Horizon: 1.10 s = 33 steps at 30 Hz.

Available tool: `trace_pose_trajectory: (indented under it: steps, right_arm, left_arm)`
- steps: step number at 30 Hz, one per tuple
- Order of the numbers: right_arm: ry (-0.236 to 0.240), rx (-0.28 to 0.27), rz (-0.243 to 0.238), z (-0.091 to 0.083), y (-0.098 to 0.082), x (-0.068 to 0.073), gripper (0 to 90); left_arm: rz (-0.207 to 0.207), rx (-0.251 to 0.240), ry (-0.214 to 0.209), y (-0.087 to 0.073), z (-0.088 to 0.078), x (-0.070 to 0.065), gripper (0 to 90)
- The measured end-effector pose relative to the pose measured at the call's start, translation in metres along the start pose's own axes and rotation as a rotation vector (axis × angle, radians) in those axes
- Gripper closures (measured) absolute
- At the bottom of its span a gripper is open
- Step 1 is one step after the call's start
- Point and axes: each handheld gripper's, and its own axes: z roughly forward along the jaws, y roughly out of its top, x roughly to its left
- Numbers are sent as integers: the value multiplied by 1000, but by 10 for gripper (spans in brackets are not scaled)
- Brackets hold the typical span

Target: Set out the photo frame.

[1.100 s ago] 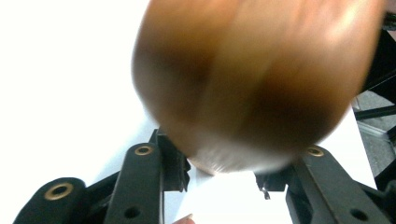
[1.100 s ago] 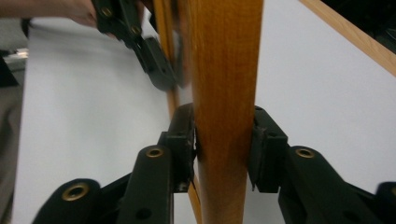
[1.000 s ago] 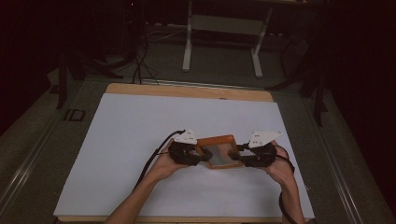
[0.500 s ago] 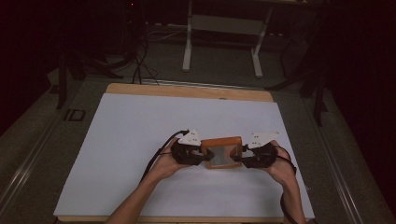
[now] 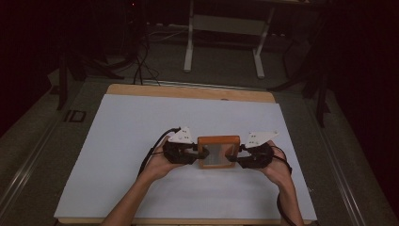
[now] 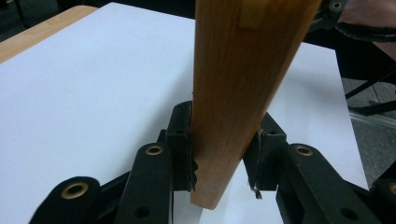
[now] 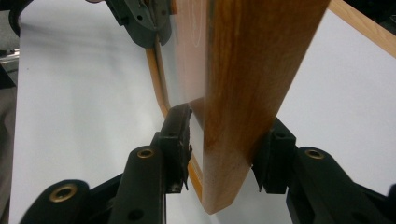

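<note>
— Where is there room on the tabletop (image 5: 141, 141)?
— The white sheet lies bare to the far side, the left and the near edge; tongs could pass there freely.
— And what blocks the way?
— The wooden frame (image 5: 218, 151) near the right middle, clamped at one end between the jaws of the left tongs (image 5: 193, 151) and at the other by the right tongs (image 5: 239, 160); both hands sit just beside it; a cable (image 5: 153, 149) trails left of the left hand (image 5: 162, 162).
</note>
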Motion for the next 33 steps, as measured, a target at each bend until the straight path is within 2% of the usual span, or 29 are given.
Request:
trace_pose_trajectory:
  steps: [5, 13, 21, 28, 33]
  right_arm:
    - [10, -4, 19, 7, 5, 2, 607]
    - [55, -24, 64, 24, 11, 5, 611]
    - [96, -27, 95, 43, 17, 10, 613]
    - [114, -26, 114, 56, 20, 12, 614]
    - [130, -30, 145, 66, 19, 12, 613]
  left_arm:
    - [-30, -11, 3, -4, -9, 3, 658]
    - [-76, -31, 11, -14, -26, 8, 651]
    - [-114, -17, 16, -26, -42, 12, 648]
    - [-168, -33, 8, -39, -49, 20, 641]
    - [-189, -25, 15, -44, -52, 24, 636]
